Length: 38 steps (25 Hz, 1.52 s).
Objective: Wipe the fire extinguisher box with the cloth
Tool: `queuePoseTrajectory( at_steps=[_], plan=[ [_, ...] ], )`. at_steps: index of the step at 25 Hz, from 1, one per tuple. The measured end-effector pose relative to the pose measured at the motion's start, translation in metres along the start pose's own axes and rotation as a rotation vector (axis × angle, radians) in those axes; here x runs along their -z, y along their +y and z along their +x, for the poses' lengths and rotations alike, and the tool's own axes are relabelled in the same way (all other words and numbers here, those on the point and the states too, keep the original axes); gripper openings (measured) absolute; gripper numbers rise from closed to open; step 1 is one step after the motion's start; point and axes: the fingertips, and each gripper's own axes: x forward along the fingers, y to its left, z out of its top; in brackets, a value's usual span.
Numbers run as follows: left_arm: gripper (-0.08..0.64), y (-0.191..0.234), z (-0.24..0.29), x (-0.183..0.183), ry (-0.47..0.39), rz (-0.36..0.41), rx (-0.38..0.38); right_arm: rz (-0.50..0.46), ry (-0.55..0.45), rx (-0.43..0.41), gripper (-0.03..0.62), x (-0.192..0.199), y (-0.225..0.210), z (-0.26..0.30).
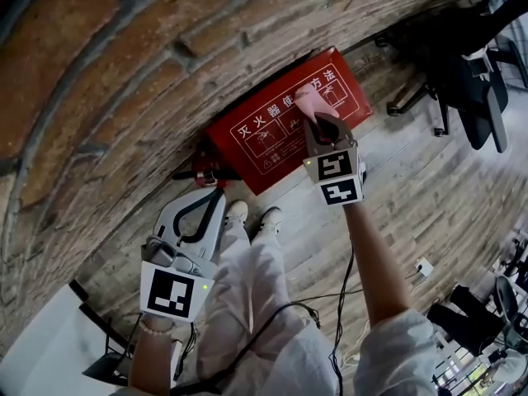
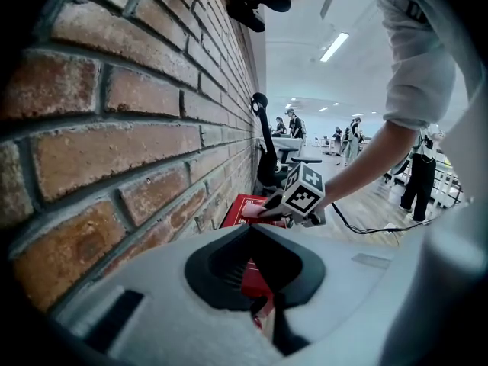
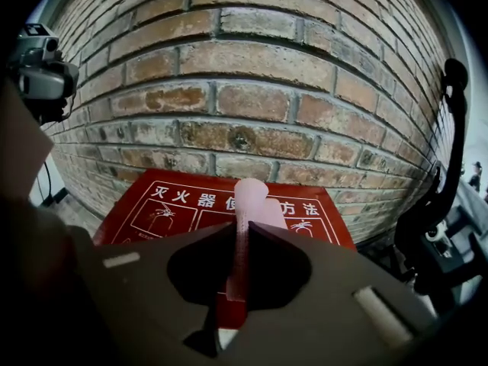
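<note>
- Left tool [image 1: 216, 192]: jaws together and empty, held low beside the trousers [image 1: 247, 287], well apart from the work.
- Cable [image 1: 334, 304] from the right arm hangs past the legs to the wooden floor [image 1: 412, 188]. A wide sweep could snag it at the feet.
- Right tool [image 3: 242, 227]: jaws clamped on a folded pink cloth [image 3: 250, 197], with only a narrow strip past the tips.
- Risk: with so little cloth out, hard pressure could bring the tips onto the printed face and scrape it. Drag could pull the fold free.
- Fire extinguisher box [image 1: 264, 143]: red, on the floor against the brick wall [image 1: 124, 73]. The cloth is over its lettering; contact unclear.
- Black object [image 1: 202, 172], unidentified, touches the box end nearer the left tool and blocks strokes there.
- Office chair [image 1: 474, 81]: beyond the far end, apart.
</note>
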Motion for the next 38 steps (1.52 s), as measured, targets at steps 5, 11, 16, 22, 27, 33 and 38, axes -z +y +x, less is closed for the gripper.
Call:
queuePoseTrajectory(
  at_steps=[5,11,16,22,27,33,38],
  plan=[
    [-0.002,0.000,-0.003,0.001,-0.001,0.002,0.001,0.013,-0.021,-0.034,0.028,-0.003,0.024,-0.004],
    [-0.002,-0.001,-0.005,0.002,-0.004,0.004,0.007,0.015,-0.035,-0.087,0.028,-0.004,0.056,-0.009],
    [-0.002,-0.001,-0.006,0.004,-0.005,0.000,0.008,0.008,-0.033,-0.146,0.027,-0.001,0.087,-0.010],
    [-0.002,-0.003,-0.007,0.005,-0.007,0.007,0.013,-0.012,-0.038,-0.227,0.028,-0.003,0.125,-0.015],
    [-0.002,-0.002,-0.009,0.006,-0.006,0.005,0.009,-0.038,-0.048,-0.301,0.028,-0.006,0.159,-0.018],
    [-0.002,-0.002,-0.011,0.008,-0.006,-0.009,0.004,-0.068,-0.057,-0.391,0.028,-0.004,0.197,-0.025],
    [-0.002,-0.003,-0.011,0.008,-0.008,0.002,0.004,-0.051,-0.053,-0.419,0.028,-0.001,0.209,-0.027]
  ],
)
